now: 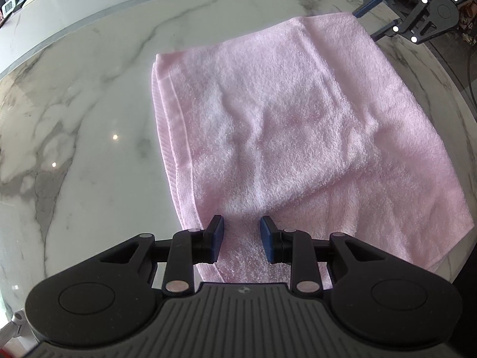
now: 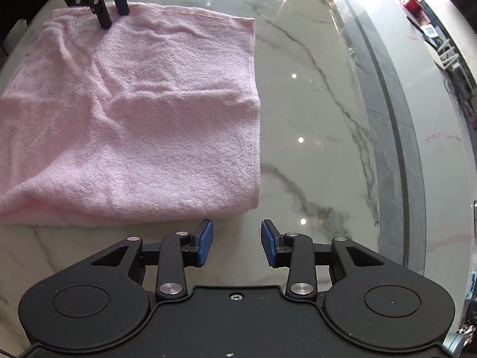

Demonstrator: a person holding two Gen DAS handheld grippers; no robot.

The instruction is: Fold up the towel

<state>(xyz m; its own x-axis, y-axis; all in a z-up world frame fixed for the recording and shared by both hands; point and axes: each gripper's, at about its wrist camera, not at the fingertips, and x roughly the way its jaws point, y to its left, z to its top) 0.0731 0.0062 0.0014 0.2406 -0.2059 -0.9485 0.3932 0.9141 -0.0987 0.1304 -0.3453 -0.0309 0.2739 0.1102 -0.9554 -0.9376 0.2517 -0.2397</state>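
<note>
Pink towel (image 1: 268, 125) lies folded on the marble table (image 1: 89, 137). Left tongs (image 1: 241, 240) hover released over its edge. Right tongs (image 2: 237, 243) are released too, just beside it.

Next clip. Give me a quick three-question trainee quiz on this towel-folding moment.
1. True or false: the towel lies in more than one layer.
2. What is under the left tool?
3. What shows between the pads of the right tool? A: towel. B: bare table. C: a second cloth.

Key: 1 true, an upper layer ends short of the lower one. 2 the towel, near one of its edges. 3 B.
</note>
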